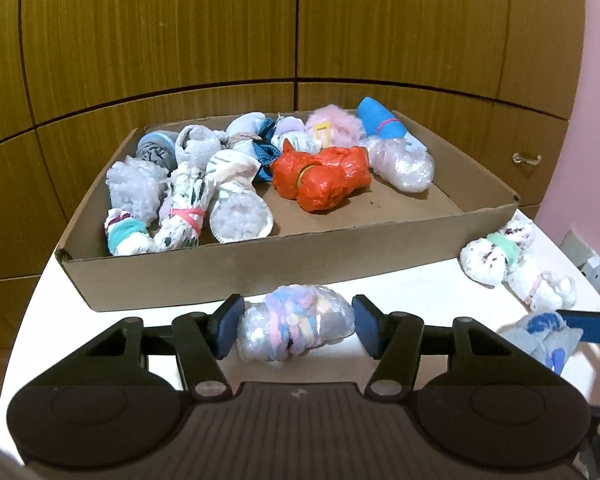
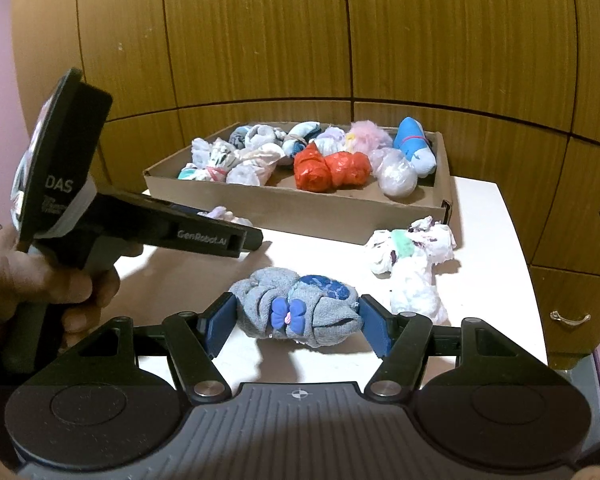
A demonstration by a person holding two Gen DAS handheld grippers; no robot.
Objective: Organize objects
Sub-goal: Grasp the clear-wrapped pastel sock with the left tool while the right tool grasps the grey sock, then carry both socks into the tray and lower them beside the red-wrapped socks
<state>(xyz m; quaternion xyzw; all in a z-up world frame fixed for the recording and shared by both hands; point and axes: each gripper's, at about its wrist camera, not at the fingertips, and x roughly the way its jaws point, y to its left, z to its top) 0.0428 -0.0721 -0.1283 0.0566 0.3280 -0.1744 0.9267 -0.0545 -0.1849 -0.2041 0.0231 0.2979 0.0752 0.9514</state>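
On the white table [image 1: 420,292], just in front of the cardboard box [image 1: 260,268], lies a pastel bundle wrapped in clear plastic [image 1: 296,326]. My left gripper [image 1: 296,330] has both blue pads against its ends. In the right wrist view a grey sock bundle with a blue bow [image 2: 300,312] sits between the pads of my right gripper [image 2: 296,320], which touch both its ends. The box [image 2: 300,216] holds several wrapped bundles, among them an orange one [image 1: 320,176]. A person's hand [image 2: 40,288] holds the left gripper's handle.
Two white bundles [image 1: 496,256] [image 1: 540,284] lie on the table right of the box. Wooden cabinet doors [image 1: 300,40] stand behind the table, with drawer handles [image 2: 568,316] at the right. The table's edge curves round on the left and right.
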